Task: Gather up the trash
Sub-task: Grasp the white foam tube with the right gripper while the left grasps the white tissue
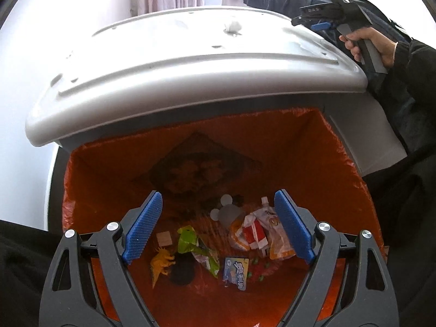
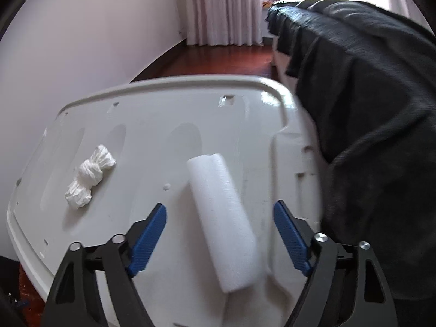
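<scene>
My left gripper [image 1: 218,226] is open and empty, held over the open trash bin with its orange liner [image 1: 114,179]. Trash lies at the bottom: a green wrapper [image 1: 188,241], a blue packet [image 1: 235,271], an orange-white pouch [image 1: 275,234], a yellow toy dinosaur [image 1: 162,263]. The bin's grey lid [image 1: 190,81] is raised behind it. My right gripper [image 2: 219,231] is open above the lid's underside [image 2: 152,141]; a white roll of bags [image 2: 223,218] lies between its fingers, touching neither. A knotted white tissue [image 2: 88,175] lies on the lid to the left.
A bed with a dark cover [image 2: 368,109] stands close on the right of the bin. A white wall [image 2: 81,41] is at the left, and a curtain [image 2: 223,8] hangs at the back. Red wood floor [image 2: 218,60] lies beyond the lid.
</scene>
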A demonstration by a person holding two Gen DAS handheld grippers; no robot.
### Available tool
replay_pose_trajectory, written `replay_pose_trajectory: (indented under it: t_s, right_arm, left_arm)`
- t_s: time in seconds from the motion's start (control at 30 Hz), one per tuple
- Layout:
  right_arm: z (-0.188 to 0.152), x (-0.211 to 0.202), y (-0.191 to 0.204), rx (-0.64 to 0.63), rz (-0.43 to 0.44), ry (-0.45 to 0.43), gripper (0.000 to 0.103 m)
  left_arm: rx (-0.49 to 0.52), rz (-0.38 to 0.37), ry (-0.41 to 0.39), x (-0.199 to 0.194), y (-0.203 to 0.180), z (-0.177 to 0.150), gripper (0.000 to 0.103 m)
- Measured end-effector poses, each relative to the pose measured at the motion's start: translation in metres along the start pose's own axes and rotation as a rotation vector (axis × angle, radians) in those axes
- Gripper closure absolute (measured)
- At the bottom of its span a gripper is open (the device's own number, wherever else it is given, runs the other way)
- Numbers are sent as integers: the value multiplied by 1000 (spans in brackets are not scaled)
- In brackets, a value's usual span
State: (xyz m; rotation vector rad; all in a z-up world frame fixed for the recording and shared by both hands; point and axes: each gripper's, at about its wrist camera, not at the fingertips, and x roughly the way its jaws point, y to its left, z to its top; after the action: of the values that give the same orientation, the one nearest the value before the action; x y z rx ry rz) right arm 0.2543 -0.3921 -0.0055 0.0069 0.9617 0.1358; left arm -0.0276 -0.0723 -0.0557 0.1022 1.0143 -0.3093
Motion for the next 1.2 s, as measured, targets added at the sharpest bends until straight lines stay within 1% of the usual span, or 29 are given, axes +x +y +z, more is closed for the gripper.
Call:
replay_pose_trajectory:
  t_s: [0.03, 0.07, 0.1, 0.17, 0.2, 0.23, 0.3, 0.4, 0.47, 0.53, 0.57, 0.63, 0.67, 0.7, 0.73, 0.8, 0.83, 0.9, 0.97, 1.03, 1.07, 1.1, 1.13, 1.2]
  right_arm:
    - [-1, 5, 3, -13, -1, 16, 40]
    - [-3, 15, 7, -35, -7, 57, 49]
    - [-5, 17, 9, -40, -15, 67, 48]
    - [-6, 14, 6, 0, -17, 56, 54]
    - [-6, 12, 4, 18, -25, 55, 65]
    - [-5, 9, 2, 35, -53, 52, 76]
    - [-6, 3, -6, 98, -34, 43, 82]
    - [-14, -9, -10, 187, -6, 38, 83]
    - [-18, -34, -9, 249, 67, -4, 83]
    - [-21, -68, -3, 296, 136, -66, 83]
    - [-28, -93, 3, 334, 186, -112, 83]
    - [-40, -132, 15, 383, 249, -177, 82]
    - [-51, -158, 27, 399, 276, -220, 82]
    - [-57, -172, 36, 403, 282, -243, 81]
    - [-70, -191, 46, 405, 290, -284, 81]
    - [-90, -211, 61, 412, 296, -336, 80]
    - [-101, -218, 65, 416, 287, -359, 80]
    - [-110, -220, 62, 427, 264, -374, 80]
    - [-110, -218, 58, 433, 256, -362, 80]
    - [-106, -219, 54, 416, 213, -365, 80]
    - [-105, -221, 53, 407, 191, -371, 80]
    - [-108, -225, 50, 399, 168, -380, 80]
    - [-108, -227, 50, 394, 158, -387, 79]
    - [-108, -228, 46, 401, 167, -395, 79]
  left_arm:
    - [0, 0, 2, 1, 0, 0, 21]
    - [1, 0, 3, 1, 0, 0, 21]
    - [3, -1, 3, 1, 0, -1, 21]
    - [8, 1, 0, 0, -1, -1, 21]
    - [11, 4, -5, -1, -1, -1, 21]
    - [11, 3, -10, -2, -1, -1, 21]
    - [9, -7, -16, -5, -1, -2, 21]
    - [11, -13, -27, -11, -2, 0, 21]
    - [11, -25, -35, -17, -3, 5, 21]
    - [16, -34, -54, -23, -6, 18, 21]
    - [25, -39, -75, -26, -9, 30, 21]
    - [39, -40, -105, -28, -14, 51, 21]
    - [48, -41, -114, -26, -17, 65, 21]
    - [56, -35, -125, -22, -20, 82, 20]
    - [63, -29, -136, -18, -22, 97, 20]
    - [92, -11, -153, -6, -29, 131, 20]
    - [102, 0, -158, 2, -30, 147, 20]
    - [107, 18, -158, 22, -33, 182, 20]
    - [102, 8, -139, 43, -34, 210, 20]
    - [88, 40, -115, 70, -33, 240, 20]
    - [84, 45, -105, 79, -32, 249, 20]
    - [74, 69, -98, 92, -31, 260, 20]
    - [71, 92, -89, 104, -31, 270, 20]
    - [73, 126, -65, 125, -30, 286, 20]
